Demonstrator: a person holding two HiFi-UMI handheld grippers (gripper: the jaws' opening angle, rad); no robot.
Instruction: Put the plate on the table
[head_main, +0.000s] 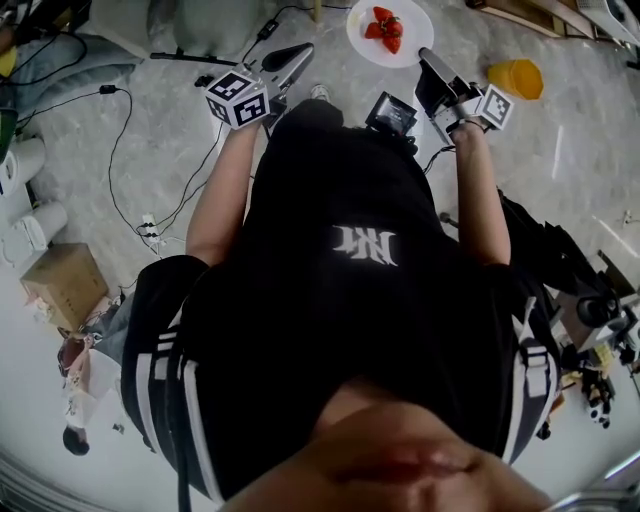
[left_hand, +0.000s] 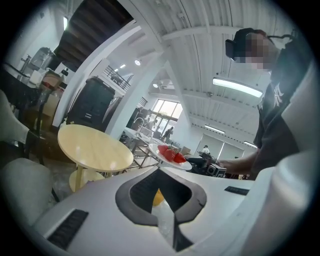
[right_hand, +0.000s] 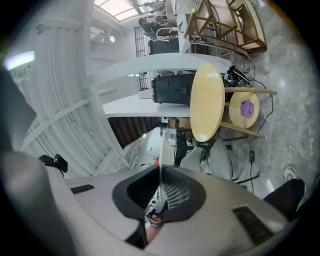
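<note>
Seen from above, a person in a black top stands on a marbled floor with a pair of tongs in each hand. At the top of the frame, right of centre, the right tongs (head_main: 428, 60) are clamped on the rim of a white plate (head_main: 415, 25), holding it in the air. A few red strawberries (head_main: 385, 28) lie on the plate. In the right gripper view the plate shows as a thin edge pinched between the dark pads.

The left tongs (head_main: 290, 58), at the upper left, are closed and hold nothing. They hang near the plate but apart from it.

The left gripper view shows a round pale wooden desk (left_hand: 95, 147) at the left of the frame, with the plate well apart from it.

The step in hand appears to be the carry, with the plate lifted but not yet set down. The next move probably calls for bringing the plate over the desk top, keeping it level so the strawberries do not roll off, lowering it flat, then opening the right tongs.
</note>
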